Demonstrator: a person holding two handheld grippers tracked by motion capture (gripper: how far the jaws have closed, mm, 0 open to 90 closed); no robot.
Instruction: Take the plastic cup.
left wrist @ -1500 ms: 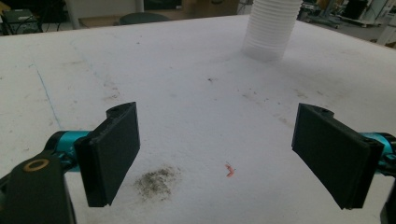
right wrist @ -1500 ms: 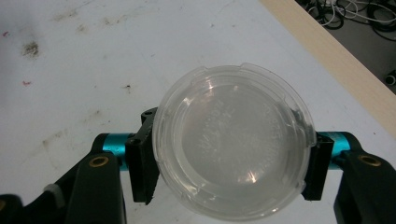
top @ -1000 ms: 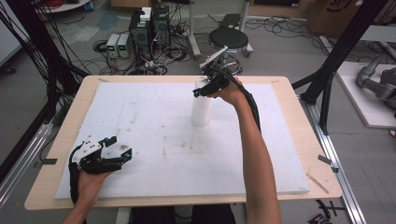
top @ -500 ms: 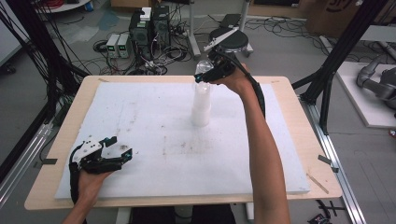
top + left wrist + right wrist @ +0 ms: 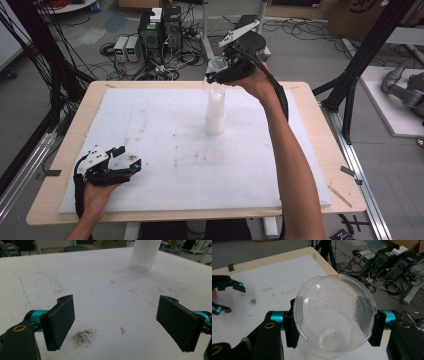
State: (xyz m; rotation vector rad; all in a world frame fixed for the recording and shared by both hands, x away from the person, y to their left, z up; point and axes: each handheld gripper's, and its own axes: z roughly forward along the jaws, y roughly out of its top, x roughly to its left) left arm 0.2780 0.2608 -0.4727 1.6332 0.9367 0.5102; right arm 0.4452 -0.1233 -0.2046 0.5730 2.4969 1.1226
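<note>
Held cup: a clear plastic cup (image 5: 334, 317) sits between the two black jaws of the right claw (image 5: 216, 76), pinched across its rim, mouth turned toward that claw's camera and base pointing down.
Place of the cup: in the high view the clear plastic cup (image 5: 215, 67) hangs directly above the tall white stack of nested cups (image 5: 215, 112), its base just over the stack's top; I cannot tell whether the two are touching or already apart.
Key relation: the cup's long axis runs roughly in line with the stack's upright axis, so a further pull, in my judgement, should run straight along that axis to free the cup without tipping the stack.
Right claw: closed on the cup, gripping it from both sides at the rim.
Left claw (image 5: 131, 165): jaws wide apart, holding nothing, resting low on the white foam sheet (image 5: 150, 130) well away from the stack, toward the person's near left corner.
Nearer hand: the right one, at the stack; the left is far off.
Tabletop (image 5: 320, 145): pale wood rim around the sheet.
</note>
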